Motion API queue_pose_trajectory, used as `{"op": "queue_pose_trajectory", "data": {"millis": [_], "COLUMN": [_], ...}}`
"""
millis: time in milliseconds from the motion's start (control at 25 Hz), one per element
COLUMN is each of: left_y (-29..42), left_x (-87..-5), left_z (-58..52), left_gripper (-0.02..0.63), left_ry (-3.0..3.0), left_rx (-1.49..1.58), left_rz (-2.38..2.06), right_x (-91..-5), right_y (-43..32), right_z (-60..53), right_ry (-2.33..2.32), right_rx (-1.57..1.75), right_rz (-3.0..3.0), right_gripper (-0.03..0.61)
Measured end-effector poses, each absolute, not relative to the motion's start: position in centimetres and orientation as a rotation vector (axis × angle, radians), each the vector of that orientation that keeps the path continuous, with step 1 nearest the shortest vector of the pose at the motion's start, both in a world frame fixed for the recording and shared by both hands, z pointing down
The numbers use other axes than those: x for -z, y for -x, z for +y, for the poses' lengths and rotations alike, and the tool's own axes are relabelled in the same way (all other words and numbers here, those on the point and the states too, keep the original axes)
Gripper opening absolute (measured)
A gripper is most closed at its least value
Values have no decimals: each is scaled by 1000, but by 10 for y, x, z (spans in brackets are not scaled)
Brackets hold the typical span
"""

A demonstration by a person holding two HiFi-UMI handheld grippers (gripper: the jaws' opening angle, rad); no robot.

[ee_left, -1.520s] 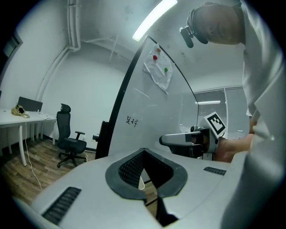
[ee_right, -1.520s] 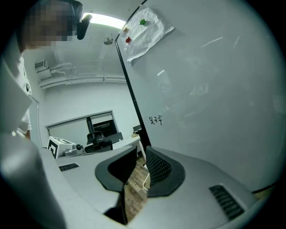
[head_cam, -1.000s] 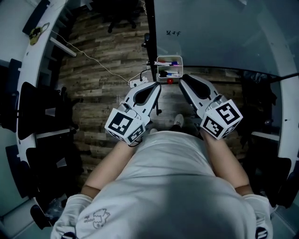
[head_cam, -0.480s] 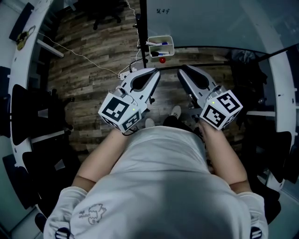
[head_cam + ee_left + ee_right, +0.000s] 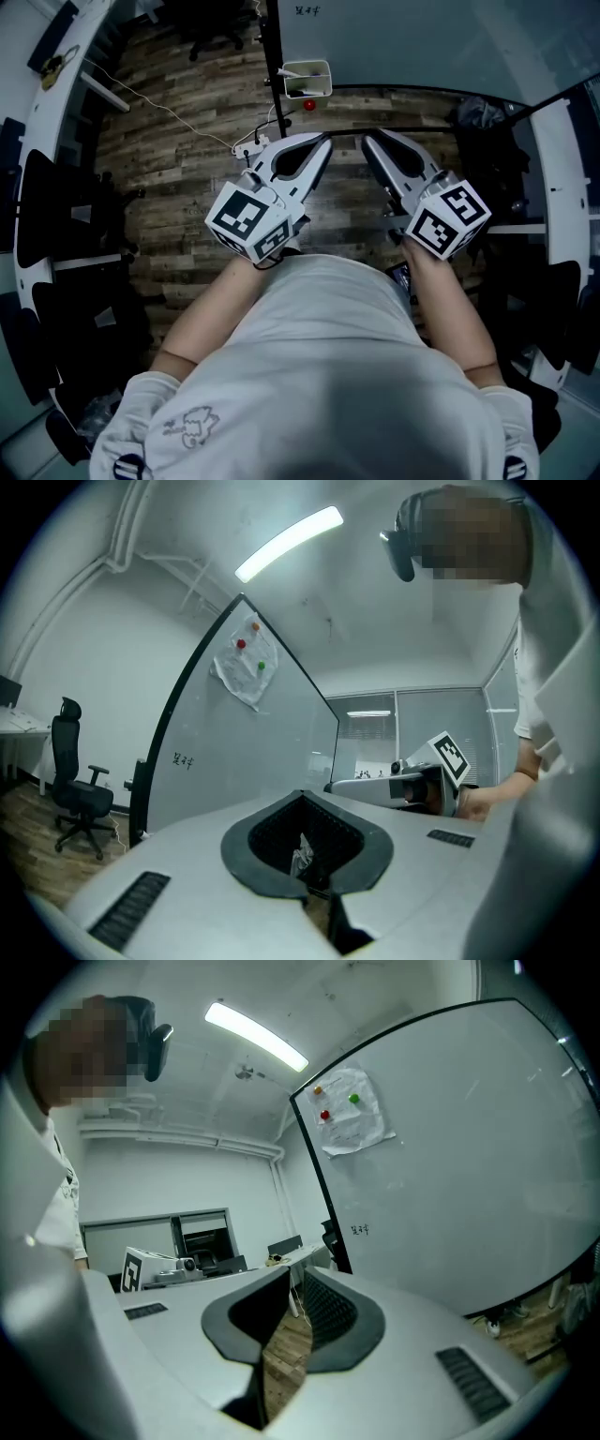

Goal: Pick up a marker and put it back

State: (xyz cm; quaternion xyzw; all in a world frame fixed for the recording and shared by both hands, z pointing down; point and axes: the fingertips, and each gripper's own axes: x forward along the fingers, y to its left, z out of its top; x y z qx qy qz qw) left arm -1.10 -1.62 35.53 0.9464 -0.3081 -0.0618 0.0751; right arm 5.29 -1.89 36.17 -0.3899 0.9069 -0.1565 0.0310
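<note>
Head view: left claw (image 5: 323, 141) closed, empty; right claw (image 5: 368, 139) slightly parted, empty; both well apart from whiteboard tray (image 5: 307, 67). Fits pre-pick or post-return.

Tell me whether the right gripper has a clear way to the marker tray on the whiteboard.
Probably yes. The right gripper sits short of the marker tray, which hangs at the lower edge of the whiteboard, ahead and to its left. Nothing stands between them in the head view.

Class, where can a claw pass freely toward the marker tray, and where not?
Free: the gap between left claw, right claw and marker tray, save one red object. Crowded: the cable at left.
</note>
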Motion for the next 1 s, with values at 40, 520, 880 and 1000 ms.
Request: {"op": "queue_pose_trajectory", "data": {"millis": [40, 520, 880, 1000], "left_y": [5, -43, -57, -62], "left_x": [-356, -373, -390, -393], "left_z": [-8, 83, 123, 131], "left_gripper": [5, 5, 5, 5], "left_ry": [-2833, -2760, -2737, -2737], "left_rx": [190, 160, 109, 100], "left_rz": [-936, -994, -1004, -999], "right_x": [-363, -376, -388, -391], "right_y": [-58, -98, -107, -111], "right_z": [-10, 91, 133, 140], "right_ry": [1200, 1159, 1141, 1143], "right_rx": [482, 498, 502, 511], "right_rz": [2794, 2829, 2847, 2843], "right_gripper": [52, 52, 52, 51]}}
